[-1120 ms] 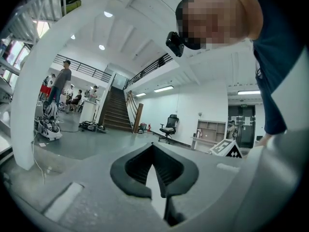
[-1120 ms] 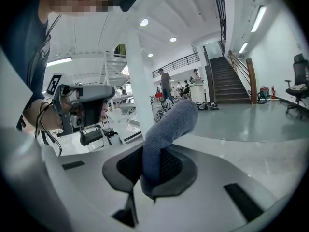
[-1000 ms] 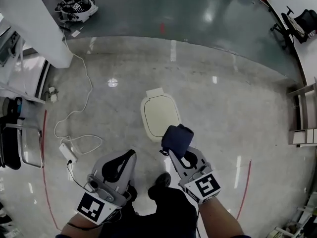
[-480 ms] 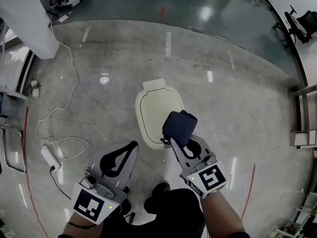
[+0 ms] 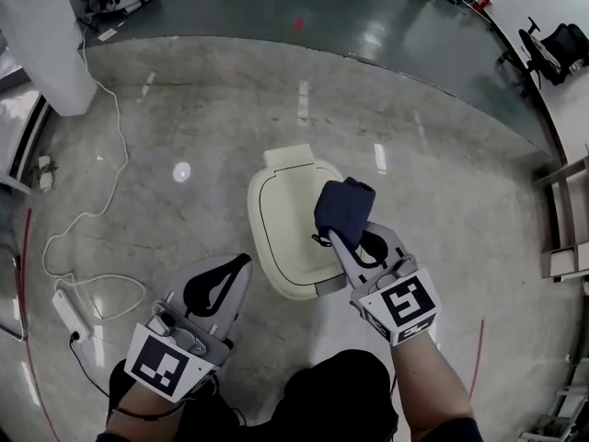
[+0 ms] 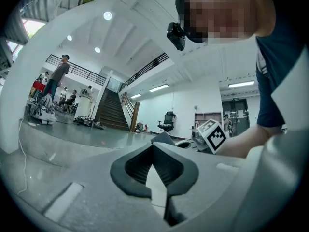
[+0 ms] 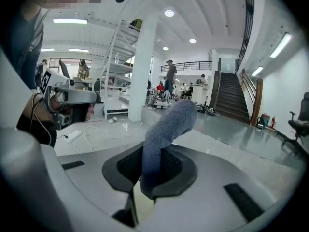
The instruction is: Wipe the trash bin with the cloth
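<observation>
The trash bin (image 5: 287,238) is cream-coloured with a shut oval lid and stands on the floor just ahead of me. My right gripper (image 5: 346,236) is shut on a bunched dark blue cloth (image 5: 342,206), held over the lid's right side. In the right gripper view the cloth (image 7: 166,127) sticks up out of the closed jaws. My left gripper (image 5: 228,282) hovers left of the bin's near edge, shut and holding nothing. In the left gripper view the left gripper (image 6: 153,153) has its tips touching.
A white cable (image 5: 92,136) runs across the floor at left to a power strip (image 5: 67,311). A white pillar (image 5: 37,35) stands at the far left, shelving (image 5: 563,219) at the right edge, and an office chair (image 5: 552,40) at the far right.
I have come closer to the bin. The right gripper with the cloth has moved from the bin's near edge to above its lid. The left gripper stays shut beside it.
</observation>
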Motion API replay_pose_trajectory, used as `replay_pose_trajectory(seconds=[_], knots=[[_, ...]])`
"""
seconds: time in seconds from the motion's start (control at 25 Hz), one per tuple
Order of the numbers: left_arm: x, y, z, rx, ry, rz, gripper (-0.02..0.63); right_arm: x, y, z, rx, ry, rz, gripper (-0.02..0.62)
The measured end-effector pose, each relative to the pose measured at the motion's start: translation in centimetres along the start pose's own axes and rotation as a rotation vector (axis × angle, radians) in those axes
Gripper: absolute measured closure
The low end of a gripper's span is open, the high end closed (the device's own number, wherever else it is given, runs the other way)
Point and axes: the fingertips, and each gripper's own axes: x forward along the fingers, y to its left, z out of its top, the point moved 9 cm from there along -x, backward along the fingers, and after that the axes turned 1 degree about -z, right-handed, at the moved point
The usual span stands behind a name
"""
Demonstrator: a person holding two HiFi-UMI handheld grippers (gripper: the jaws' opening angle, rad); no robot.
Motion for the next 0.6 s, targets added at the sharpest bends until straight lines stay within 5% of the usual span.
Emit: replay_pose_trajectory(seconds=[0.2, 0.6], knots=[[-0.4, 1.3, -2.1, 0.005, -0.037, 0.018, 0.601, 3.9, -3.6, -0.7, -0.187, 0.109, -0.058, 0.545], [-0.6, 1.9, -2.9, -0.004, -0.021, 0.011, 0.601, 10.4, -6.5, -2.5, -0.731, 0.397, -0.074, 0.545]])
